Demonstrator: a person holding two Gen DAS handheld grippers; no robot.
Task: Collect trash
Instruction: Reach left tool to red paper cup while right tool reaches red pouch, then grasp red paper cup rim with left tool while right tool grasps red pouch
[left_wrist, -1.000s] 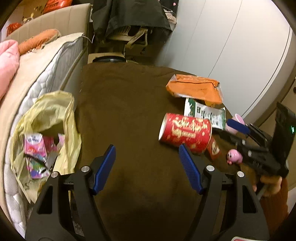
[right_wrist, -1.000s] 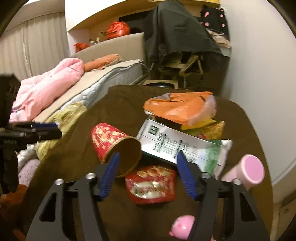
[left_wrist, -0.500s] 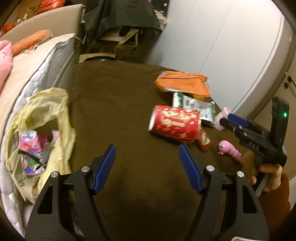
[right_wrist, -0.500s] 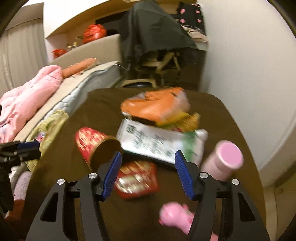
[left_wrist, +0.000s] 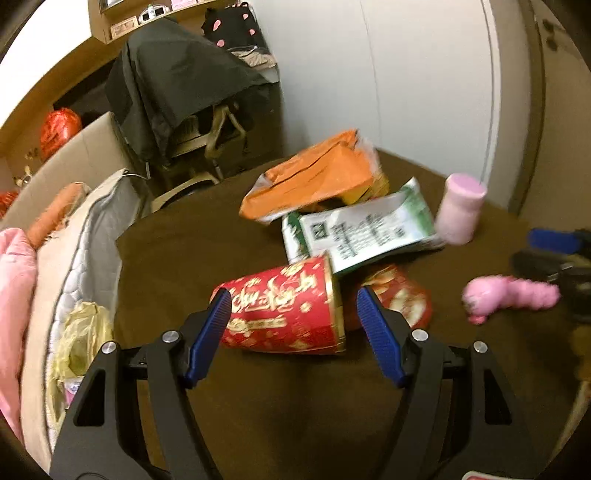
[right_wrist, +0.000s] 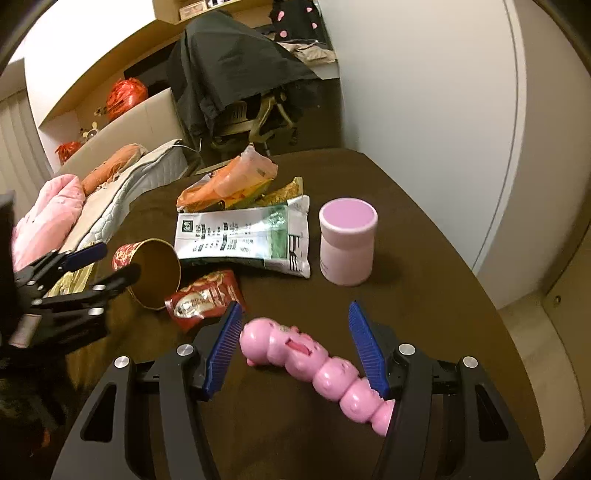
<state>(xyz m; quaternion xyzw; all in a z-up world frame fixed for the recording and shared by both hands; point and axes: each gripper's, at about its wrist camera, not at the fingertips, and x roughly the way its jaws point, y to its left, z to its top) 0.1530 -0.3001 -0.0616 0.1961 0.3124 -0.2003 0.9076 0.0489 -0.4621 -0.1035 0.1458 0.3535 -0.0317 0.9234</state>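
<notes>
Two grippers, both wide open, nothing held. Left gripper has swung off the yellow trash bag and closed in on the red paper cup; a second ago the cup sat well ahead and to the right, now it lies on its side between the blue fingers, not yet touched as far as the blur allows. Reads as a pick lining up for the cup.

Right gripper has pulled back from the wrapper pile and now straddles the pink caterpillar toy, likely not trash.

Still on the brown table: red snack wrapper just beside the cup mouth, white-green packet behind it, orange bag overlapping the packet's far edge, pink-lidded bottle upright at the packet's right.

Containers: trash bag hangs at the table's left edge by the mattress, open, pink wrapper inside, rest unclear. Cup looks empty in the right wrist view. Bottle is capped, contents unknown.
</notes>
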